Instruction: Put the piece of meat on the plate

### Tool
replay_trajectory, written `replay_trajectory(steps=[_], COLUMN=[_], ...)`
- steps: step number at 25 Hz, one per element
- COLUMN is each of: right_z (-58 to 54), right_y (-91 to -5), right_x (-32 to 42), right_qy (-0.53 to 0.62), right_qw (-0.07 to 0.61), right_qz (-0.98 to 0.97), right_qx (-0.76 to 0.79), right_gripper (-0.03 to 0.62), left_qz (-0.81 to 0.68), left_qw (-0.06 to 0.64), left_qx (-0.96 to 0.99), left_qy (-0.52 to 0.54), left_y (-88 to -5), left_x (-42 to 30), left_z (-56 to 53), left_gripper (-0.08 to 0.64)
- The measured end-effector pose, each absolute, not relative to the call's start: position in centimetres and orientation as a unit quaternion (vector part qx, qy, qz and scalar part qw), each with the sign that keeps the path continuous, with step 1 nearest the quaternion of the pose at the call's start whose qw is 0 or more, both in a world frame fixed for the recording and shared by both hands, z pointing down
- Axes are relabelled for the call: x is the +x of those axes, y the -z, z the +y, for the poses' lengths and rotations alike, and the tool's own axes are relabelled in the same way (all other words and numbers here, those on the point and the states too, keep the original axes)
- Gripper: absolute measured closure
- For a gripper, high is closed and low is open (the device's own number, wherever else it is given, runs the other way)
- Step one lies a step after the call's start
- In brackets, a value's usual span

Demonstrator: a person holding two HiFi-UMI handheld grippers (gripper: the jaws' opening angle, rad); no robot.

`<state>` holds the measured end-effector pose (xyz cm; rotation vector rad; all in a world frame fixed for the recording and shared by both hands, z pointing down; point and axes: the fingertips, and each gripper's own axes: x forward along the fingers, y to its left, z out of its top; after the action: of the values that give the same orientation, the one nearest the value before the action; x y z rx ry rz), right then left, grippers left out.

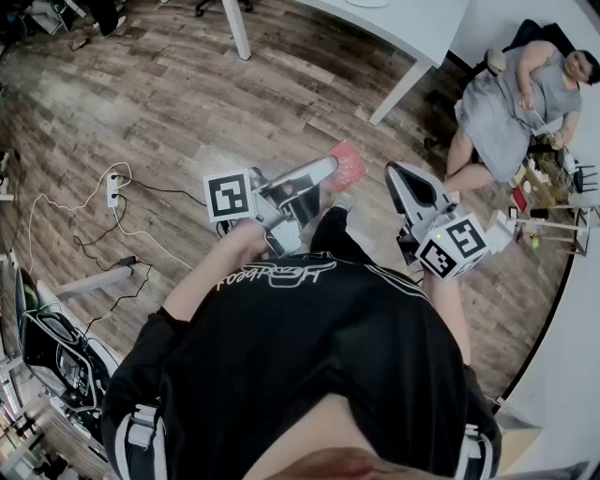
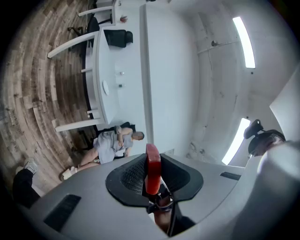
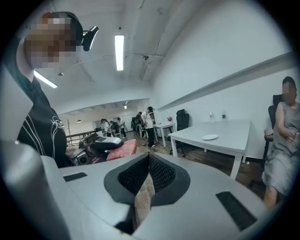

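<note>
My left gripper [image 1: 330, 170] is shut on the piece of meat [image 1: 349, 166], a flat red slab that sticks out past the fingertips over the wood floor. In the left gripper view the meat [image 2: 153, 165] stands edge-on between the pads. The white plate [image 3: 210, 137] lies on a long white table [image 3: 243, 133] some way off; it also shows small in the left gripper view [image 2: 105, 87]. My right gripper [image 1: 395, 172] hangs beside the left one, its pads [image 3: 161, 171] closed together with nothing between them.
A seated person [image 1: 514, 98] in grey is at the right, near the table's end. A power strip with cables [image 1: 112, 192] lies on the floor to the left. Table legs [image 1: 236, 28] stand ahead. Several people stand far back [image 3: 140, 123].
</note>
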<state>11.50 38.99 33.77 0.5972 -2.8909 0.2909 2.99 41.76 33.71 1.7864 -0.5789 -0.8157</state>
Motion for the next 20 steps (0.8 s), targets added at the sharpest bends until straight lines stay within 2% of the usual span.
replay_trajectory(steps=[10,16,20], right_z=[38.4,37.6,36.4], right_y=[-35.4,-35.0,-35.5], right_x=[11.9,12.3,12.0], right_qy=[-0.116,-0.138,-0.129], right_qw=[0.089,0.055,0.065], right_qz=[-0.967,-0.965,-0.965], right_qx=[0.21,0.216,0.219], right_gripper=[0.583,0.583,0.583], left_qz=[-0.246,-0.247,-0.25], left_qw=[0.538,0.538,0.541], left_qx=[0.734,0.737,0.733], left_qy=[0.335,0.326,0.326], left_y=[-35.4,-35.7,-35.8], left_x=[3.5,3.7,3.5], left_z=[41.5,41.2,40.0], left_gripper=[0.474,0.474,0.474])
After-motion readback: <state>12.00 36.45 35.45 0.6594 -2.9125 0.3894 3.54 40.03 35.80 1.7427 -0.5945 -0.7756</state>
